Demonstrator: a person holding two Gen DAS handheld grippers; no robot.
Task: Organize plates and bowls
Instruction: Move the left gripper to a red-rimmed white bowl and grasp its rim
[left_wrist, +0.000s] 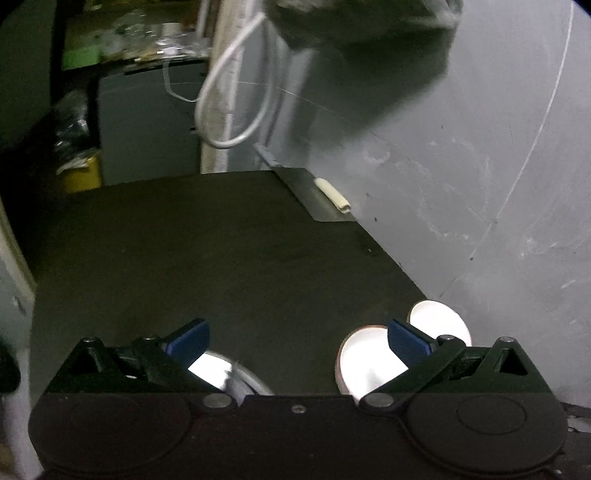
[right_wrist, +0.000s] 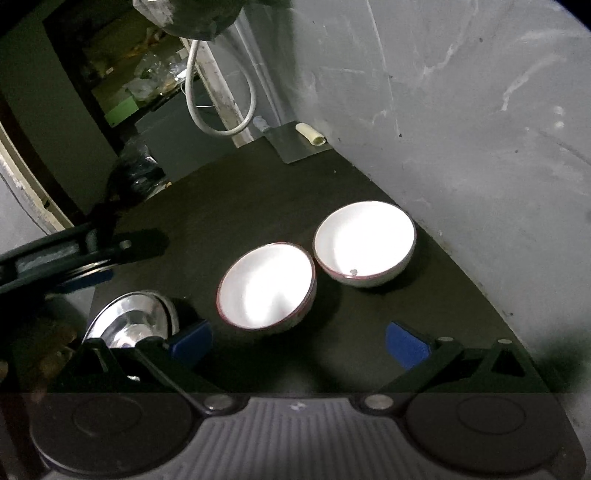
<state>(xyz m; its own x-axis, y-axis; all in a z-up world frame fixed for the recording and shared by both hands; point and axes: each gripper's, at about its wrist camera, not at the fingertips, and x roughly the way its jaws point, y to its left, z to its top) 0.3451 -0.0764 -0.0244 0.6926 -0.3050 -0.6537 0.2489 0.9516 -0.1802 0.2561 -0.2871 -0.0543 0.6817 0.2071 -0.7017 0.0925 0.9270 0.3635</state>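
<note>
We are holding both grippers, left (left_wrist: 298, 341) and right (right_wrist: 298, 343), with jaws apart and empty. Two white bowls (right_wrist: 266, 286) (right_wrist: 365, 243) are sitting side by side on the dark table (right_wrist: 258, 192).

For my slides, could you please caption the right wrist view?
Open right tool above a dark table, facing two white bowls beside a steel bowl.

Steel plate (left_wrist: 221, 373) half hidden behind left tongs (left_wrist: 299, 341)
</note>
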